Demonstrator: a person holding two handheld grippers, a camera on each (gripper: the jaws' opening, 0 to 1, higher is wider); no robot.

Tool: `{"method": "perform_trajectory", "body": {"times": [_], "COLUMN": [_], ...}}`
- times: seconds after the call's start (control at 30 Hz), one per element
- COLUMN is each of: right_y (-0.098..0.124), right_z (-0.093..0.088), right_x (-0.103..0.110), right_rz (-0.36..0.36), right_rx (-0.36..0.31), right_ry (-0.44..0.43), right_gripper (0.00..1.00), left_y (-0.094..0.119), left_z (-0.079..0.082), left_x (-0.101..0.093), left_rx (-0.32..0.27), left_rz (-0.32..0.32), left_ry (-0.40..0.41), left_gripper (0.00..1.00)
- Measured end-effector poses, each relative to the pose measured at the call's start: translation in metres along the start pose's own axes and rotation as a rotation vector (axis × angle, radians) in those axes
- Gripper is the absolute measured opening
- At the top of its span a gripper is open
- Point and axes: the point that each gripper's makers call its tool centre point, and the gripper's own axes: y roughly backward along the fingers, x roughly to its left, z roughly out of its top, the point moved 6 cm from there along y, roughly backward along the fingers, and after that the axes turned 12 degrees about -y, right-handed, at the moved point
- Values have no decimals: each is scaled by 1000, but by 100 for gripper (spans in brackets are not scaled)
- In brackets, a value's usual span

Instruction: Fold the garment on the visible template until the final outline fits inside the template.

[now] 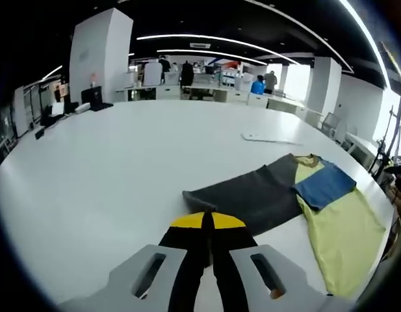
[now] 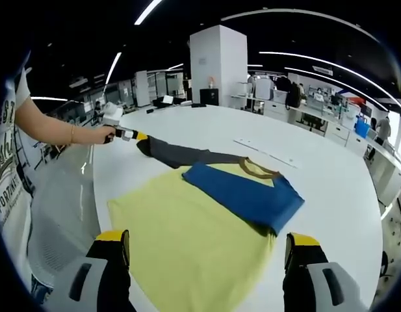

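A pale yellow T-shirt (image 2: 194, 240) with one royal blue sleeve (image 2: 242, 195), one dark grey sleeve (image 2: 181, 154) and a brownish-tan collar (image 2: 258, 170) lies on a glossy white table (image 2: 317, 162). The left gripper (image 1: 207, 221) has black jaws with yellow tips and light grey housings. The right gripper (image 2: 206, 250) has the same black, yellow and grey colouring.

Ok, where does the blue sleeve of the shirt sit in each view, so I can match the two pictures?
Left gripper view: the blue sleeve lies right of centre, folded across the yellow body, beyond the dark grey sleeve.
Right gripper view: it lies at centre, slanting down to the right over the yellow body, between the open jaws.
Shared landmark: the brown collar, next to the blue sleeve.
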Motion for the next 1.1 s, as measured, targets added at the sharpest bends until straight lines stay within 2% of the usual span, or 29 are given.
{"method": "perform_trajectory", "body": {"times": [0.2,0.47,0.87,1.1], "right_y": [0,1,3,4], "right_z": [-1,-3,-1,-2], "right_x": [-5,-1,3,0], "right_rz": [-9,-18,-6,-21], "right_rx": [-1,3,8,2], "right_ry": [-1,-8,16,-1], "right_gripper": [99,99,99,99], "left_y": [-5,-13,-27,-37], "left_z": [19,40,74,87], "left_x": [-12,-27,-52,-68], "left_rx": [-49,-96,-146,-151], "left_rz": [-27,-50,-86,-103], "left_ry": [-9,-27,-40,-48], "left_gripper": [0,0,0,0]}}
